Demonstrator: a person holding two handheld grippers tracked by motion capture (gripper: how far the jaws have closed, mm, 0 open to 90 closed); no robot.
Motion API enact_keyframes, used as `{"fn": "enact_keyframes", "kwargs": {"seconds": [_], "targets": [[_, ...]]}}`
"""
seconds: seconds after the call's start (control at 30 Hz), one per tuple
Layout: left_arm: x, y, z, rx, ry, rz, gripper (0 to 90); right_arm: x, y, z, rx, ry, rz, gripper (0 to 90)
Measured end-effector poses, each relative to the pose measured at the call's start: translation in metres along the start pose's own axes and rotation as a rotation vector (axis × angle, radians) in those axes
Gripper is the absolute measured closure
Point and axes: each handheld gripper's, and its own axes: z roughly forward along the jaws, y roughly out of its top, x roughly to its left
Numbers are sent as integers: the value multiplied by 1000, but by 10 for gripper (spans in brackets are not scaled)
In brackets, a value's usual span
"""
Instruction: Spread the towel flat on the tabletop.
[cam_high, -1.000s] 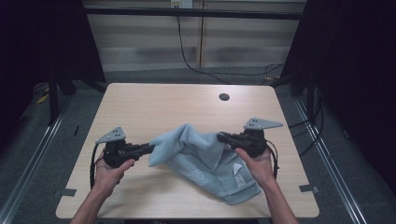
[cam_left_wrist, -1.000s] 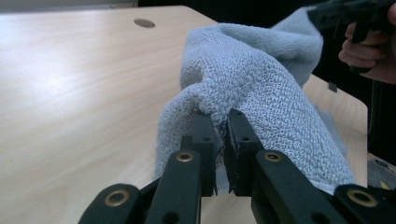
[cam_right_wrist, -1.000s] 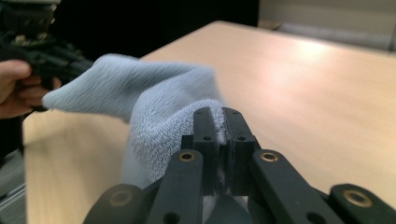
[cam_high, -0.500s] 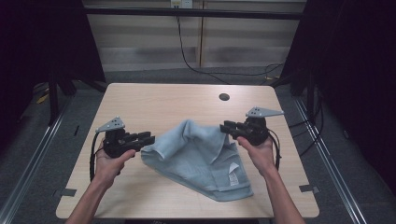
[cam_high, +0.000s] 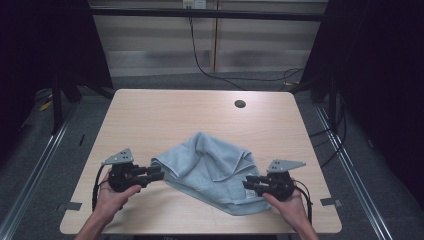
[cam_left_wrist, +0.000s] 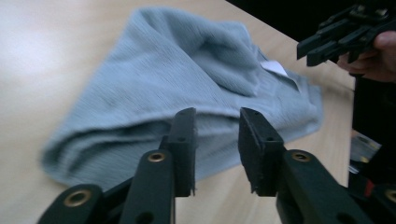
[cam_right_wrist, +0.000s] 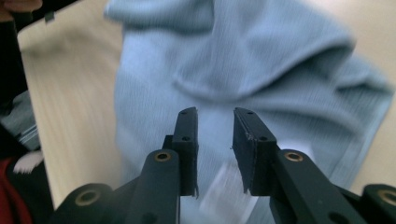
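A crumpled towel lies on the tabletop, in its near half and about midway across. The left gripper sits just beside the towel's left edge, the right gripper at its near right corner. A round hole lies farther back, right of centre.

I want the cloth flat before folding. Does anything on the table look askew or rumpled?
Yes. The light blue towel lies crumpled and skewed on the table, with a raised fold near its far edge and one corner turned over. Nothing looks spilled or damaged.
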Motion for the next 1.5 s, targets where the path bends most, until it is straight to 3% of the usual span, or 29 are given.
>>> {"fn": "enact_keyframes", "kwargs": {"seconds": [0.1, 0.13, 0.2, 0.27, 0.37, 0.53, 0.7, 0.87, 0.97, 1.23, 1.3, 1.33, 1.37, 1.4, 1.5], "targets": [[0, -4, 16, 39, -9, 10, 720, 4, -16, 5, 39, 20, 5, 687], [4, -5, 25, 67, 9, 3, 707, 10, -16, 11, 31, 72, 16, 646], [7, -6, 28, 65, 22, -12, 683, 15, -13, 14, 38, 90, -4, 621], [11, -7, 30, 69, 25, -29, 686, 30, -5, 27, 37, 148, -55, 566], [14, -9, 24, 38, 42, -50, 685, 40, 1, 37, 42, 180, -91, 540], [16, -11, 20, 22, 43, -64, 675, 42, -2, 49, 85, 128, -123, 548], [16, -8, 18, -5, 37, -78, 650, 39, -2, 49, 98, 115, -133, 732], [15, -5, 15, -24, 54, -73, 642, 37, 3, 43, 47, 133, -109, 761], [15, -4, 12, -38, 61, -83, 635, 35, 14, 36, -15, 157, -87, 786], [15, -3, 11, -42, 61, -72, 628, 37, 36, 29, -68, 153, -105, 874], [14, -2, 9, -54, 62, -76, 625, 39, 47, 24, -99, 171, -103, 876], [14, -1, 7, -64, 61, -70, 622, 42, 63, 15, -142, 191, -121, 876], [14, -1, 7, -64, 61, -70, 620, 42, 63, 15, -142, 191, -121, 876], [12, 1, 4, -78, 60, -68, 620, 46, 82, 4, -192, 202, -140, 876], [11, 2, 2, -90, 59, -66, 619, 51, 110, -10, -258, 211, -177, 876]]}}
